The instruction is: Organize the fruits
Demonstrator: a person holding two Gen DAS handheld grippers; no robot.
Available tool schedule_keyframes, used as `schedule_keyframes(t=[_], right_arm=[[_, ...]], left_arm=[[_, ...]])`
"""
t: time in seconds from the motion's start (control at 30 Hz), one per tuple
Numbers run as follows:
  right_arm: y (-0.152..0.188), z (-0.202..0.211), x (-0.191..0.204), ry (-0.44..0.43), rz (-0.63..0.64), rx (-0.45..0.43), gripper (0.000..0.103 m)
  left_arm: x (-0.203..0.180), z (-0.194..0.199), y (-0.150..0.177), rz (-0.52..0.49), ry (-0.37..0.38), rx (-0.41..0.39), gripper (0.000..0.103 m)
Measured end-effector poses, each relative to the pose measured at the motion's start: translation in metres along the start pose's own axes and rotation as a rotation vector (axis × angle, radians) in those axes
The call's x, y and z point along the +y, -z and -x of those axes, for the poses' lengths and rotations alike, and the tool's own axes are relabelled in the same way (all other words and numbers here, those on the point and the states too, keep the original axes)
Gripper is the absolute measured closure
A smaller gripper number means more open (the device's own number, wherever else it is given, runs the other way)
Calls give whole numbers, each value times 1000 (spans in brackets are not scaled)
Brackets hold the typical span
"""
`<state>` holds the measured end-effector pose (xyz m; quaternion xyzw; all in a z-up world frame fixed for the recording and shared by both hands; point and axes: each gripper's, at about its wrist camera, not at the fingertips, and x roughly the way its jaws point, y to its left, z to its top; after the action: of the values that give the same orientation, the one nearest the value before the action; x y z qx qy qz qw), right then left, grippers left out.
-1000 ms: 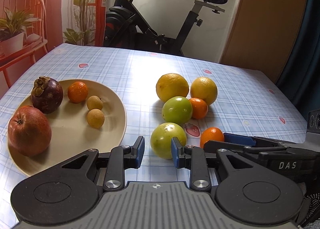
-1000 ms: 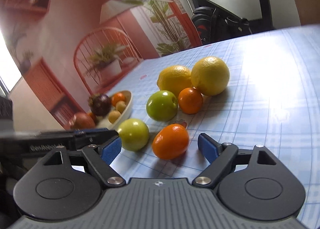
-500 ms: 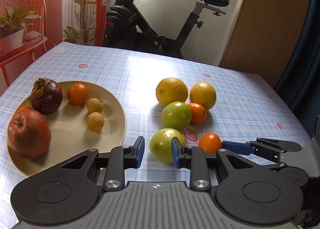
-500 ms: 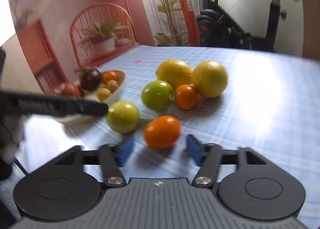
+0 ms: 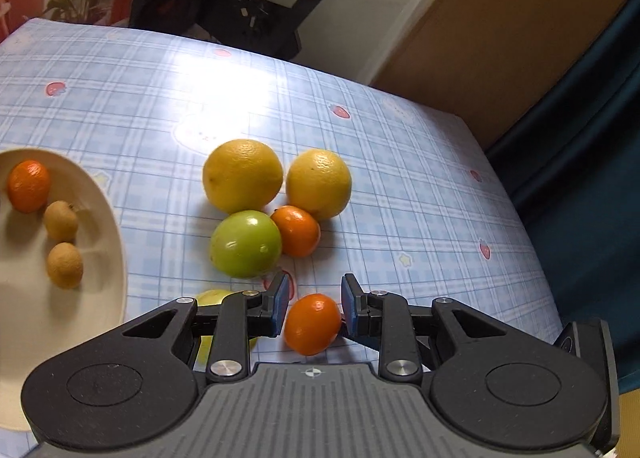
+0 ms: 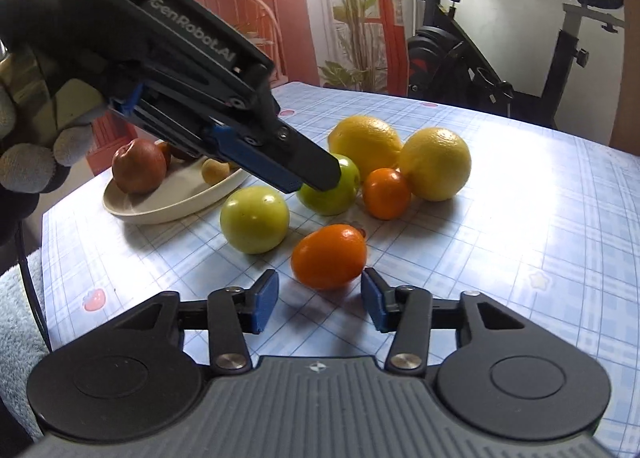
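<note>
An orange tangerine [image 6: 329,256] lies on the checked tablecloth just ahead of my right gripper [image 6: 320,298]. Its jaws are closing, and the blue pads [image 6: 266,300] stand either side of the fruit's near end without pressing on it. My left gripper [image 6: 320,174] hangs above the table in front of the far green fruit [image 6: 332,198]. In the left wrist view my left gripper [image 5: 314,308] keeps a narrow gap with nothing in it. The tangerine [image 5: 312,324] shows through that gap on the table below. A near green fruit [image 6: 254,220] lies beside the tangerine.
A beige plate [image 6: 160,214] on the left holds a red apple [image 6: 138,166], longans [image 5: 64,264] and a small tangerine [image 5: 28,186]. Two yellow citrus [image 6: 366,142] [image 6: 434,164] and a small orange [image 6: 386,194] cluster behind. A gloved hand [image 6: 28,162] holds the left gripper. An exercise bike stands beyond the table.
My left gripper swung right: the tangerine, not the green fruit, now lines up with its gap, and the plate slid to the view's left edge. The right jaws narrowed around the tangerine.
</note>
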<state>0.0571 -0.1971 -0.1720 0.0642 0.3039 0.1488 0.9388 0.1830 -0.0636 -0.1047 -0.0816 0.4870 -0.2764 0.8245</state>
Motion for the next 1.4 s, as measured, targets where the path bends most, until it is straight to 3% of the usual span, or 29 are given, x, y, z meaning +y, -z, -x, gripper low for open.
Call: schedule_keyframes(t=[0.23, 0.63, 0.97, 1.27, 1.4], right_arm=[[-3, -2, 0, 16, -1, -1, 60], [-3, -5, -1, 20, -2, -2, 60], [-9, -12, -4, 25, -32, -10, 55], [-8, -11, -5, 15, -40, -21, 57], [-4, -2, -9, 24, -74, -65, 57]], left_arm=[[3, -22, 2, -3, -2, 56, 73], [12, -34, -1, 28, 20, 75, 73], [15, -18, -4, 38, 30, 22, 74], [15, -11, -12, 35, -12, -22, 74], [6, -14, -16, 7, -33, -35, 74]])
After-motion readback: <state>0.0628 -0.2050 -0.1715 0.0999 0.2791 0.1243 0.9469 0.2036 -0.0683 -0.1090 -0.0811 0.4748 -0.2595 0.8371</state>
